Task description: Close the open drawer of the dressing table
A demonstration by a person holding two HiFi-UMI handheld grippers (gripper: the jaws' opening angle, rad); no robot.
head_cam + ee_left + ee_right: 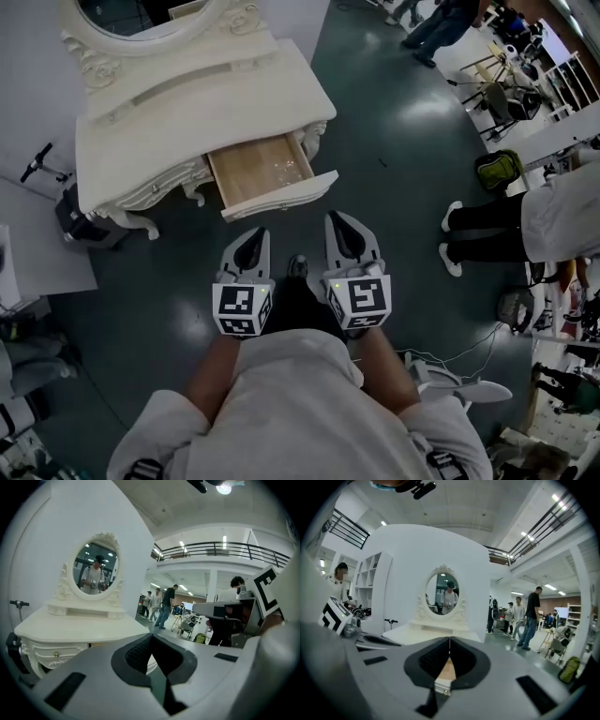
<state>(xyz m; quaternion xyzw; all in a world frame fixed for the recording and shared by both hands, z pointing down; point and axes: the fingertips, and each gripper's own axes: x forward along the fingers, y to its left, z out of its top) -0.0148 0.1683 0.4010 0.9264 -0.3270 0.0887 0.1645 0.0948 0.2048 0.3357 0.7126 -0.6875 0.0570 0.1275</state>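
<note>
The white dressing table (187,103) stands at the upper left of the head view, its oval mirror (96,569) facing me. Its drawer (262,169) is pulled out, showing a pale wooden inside behind a white front panel (286,197). My left gripper (257,234) is shut and empty, its tips (152,636) a short way in front of the panel's left part. My right gripper (336,221) is also shut and empty, just short of the panel's right end. Between its pads (450,640) I see the drawer's wood and white front (447,671).
A person in black trousers and white shoes (487,234) stands on the dark floor to the right. A green bag (497,169) lies beyond them. A black scooter (75,220) leans at the table's left. Cables (450,356) run at the lower right. Several people (529,616) walk in the hall.
</note>
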